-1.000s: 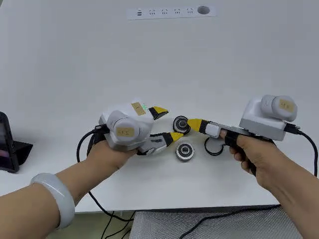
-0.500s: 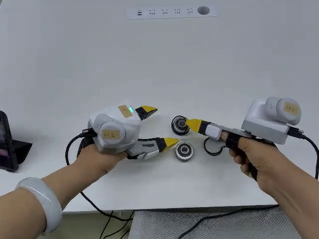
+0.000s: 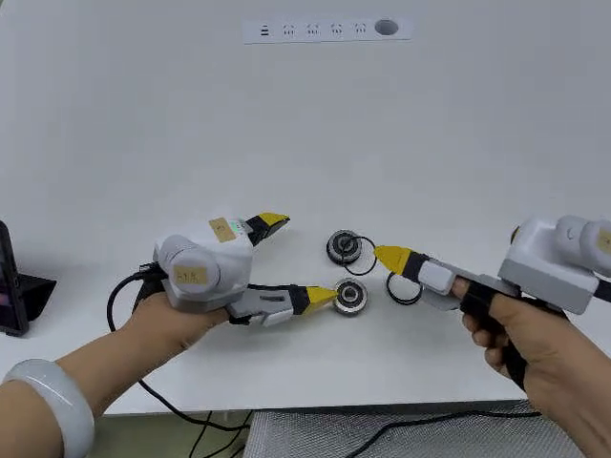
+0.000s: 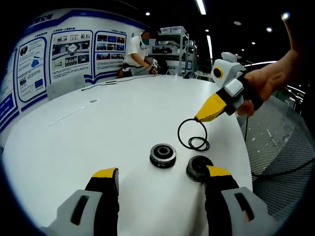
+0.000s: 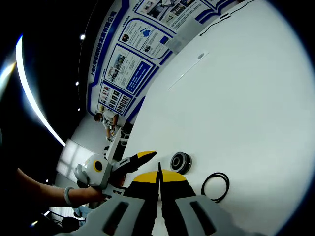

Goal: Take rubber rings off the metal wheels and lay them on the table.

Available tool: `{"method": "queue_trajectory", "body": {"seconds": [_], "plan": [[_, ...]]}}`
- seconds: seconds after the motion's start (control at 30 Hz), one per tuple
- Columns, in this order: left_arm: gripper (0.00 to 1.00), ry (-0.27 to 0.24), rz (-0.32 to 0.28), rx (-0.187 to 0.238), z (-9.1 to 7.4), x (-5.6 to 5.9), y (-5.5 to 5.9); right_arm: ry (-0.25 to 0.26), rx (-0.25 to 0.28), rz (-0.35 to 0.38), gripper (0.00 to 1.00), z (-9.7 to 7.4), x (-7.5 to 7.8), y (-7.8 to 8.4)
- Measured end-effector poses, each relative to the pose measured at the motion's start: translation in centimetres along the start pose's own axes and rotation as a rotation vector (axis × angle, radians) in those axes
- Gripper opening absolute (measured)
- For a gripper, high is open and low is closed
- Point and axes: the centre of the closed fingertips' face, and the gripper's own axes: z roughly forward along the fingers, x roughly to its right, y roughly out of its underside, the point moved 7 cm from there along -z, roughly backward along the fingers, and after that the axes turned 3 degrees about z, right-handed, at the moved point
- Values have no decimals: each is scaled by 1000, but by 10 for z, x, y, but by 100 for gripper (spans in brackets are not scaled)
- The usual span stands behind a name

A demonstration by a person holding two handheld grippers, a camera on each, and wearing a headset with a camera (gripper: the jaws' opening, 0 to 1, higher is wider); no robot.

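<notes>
Hanging from the pinched-together yellow tips of the right gripper [image 3: 391,256], a thin black rubber ring [image 4: 179,133] droops in a loop toward the white table [image 3: 191,143]. In the right gripper view a sliver of black rubber shows between the clenched jaws. Whether the loop still touches the far metal wheel [image 3: 344,246] beside it cannot be told. A second ring [image 3: 389,289] lies flat on the table just below the right gripper's tip, near the hanging loop.

The left gripper [image 3: 298,258] has its jaws spread wide and grasps nothing. Its near jaw tip sits just beside the near metal wheel [image 3: 350,296], while the far wheel stands ahead between the jaws.

Tan stickers [image 3: 222,228] on the left gripper's body carry handwriting too small to read. Blue-bordered wall posters [image 4: 74,54] show panels of text, also unreadable. A white power strip [image 3: 325,28] lies at the table's far edge.
</notes>
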Motion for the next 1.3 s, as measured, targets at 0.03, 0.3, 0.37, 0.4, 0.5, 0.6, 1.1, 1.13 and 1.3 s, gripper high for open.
{"method": "queue_trajectory", "body": {"seconds": [0.03, 0.3, 0.37, 0.4, 0.5, 0.6, 1.1, 1.13, 1.3], "plan": [[72, 0, -1, -2, 0, 0, 0, 9, 1, 7, 2, -3, 3, 1], [70, 1, -2, -3, -2, 2, 0, 77, 13, 34, 2, -20, 26, 5], [70, 3, 0, -5, -2, 3, 0, 88, 14, 42, 2, -22, 29, 6], [70, 5, -1, -5, -2, 3, 0, 95, 13, 40, 2, -22, 31, 6], [69, 2, 0, -11, -2, 3, 0, 117, 9, 37, 2, -23, 36, 7], [68, 0, -2, -12, -3, 2, 1, 136, 5, 33, 2, -23, 41, 8], [65, 4, 1, -20, -3, 1, 2, 212, -42, -121, 12, -20, 47, 8], [65, 5, 2, -19, -3, 1, 2, 211, -44, -124, 13, -21, 47, 8], [64, 4, 4, -20, -3, 1, 0, 204, -27, -146, 23, -22, 45, 3]]}}
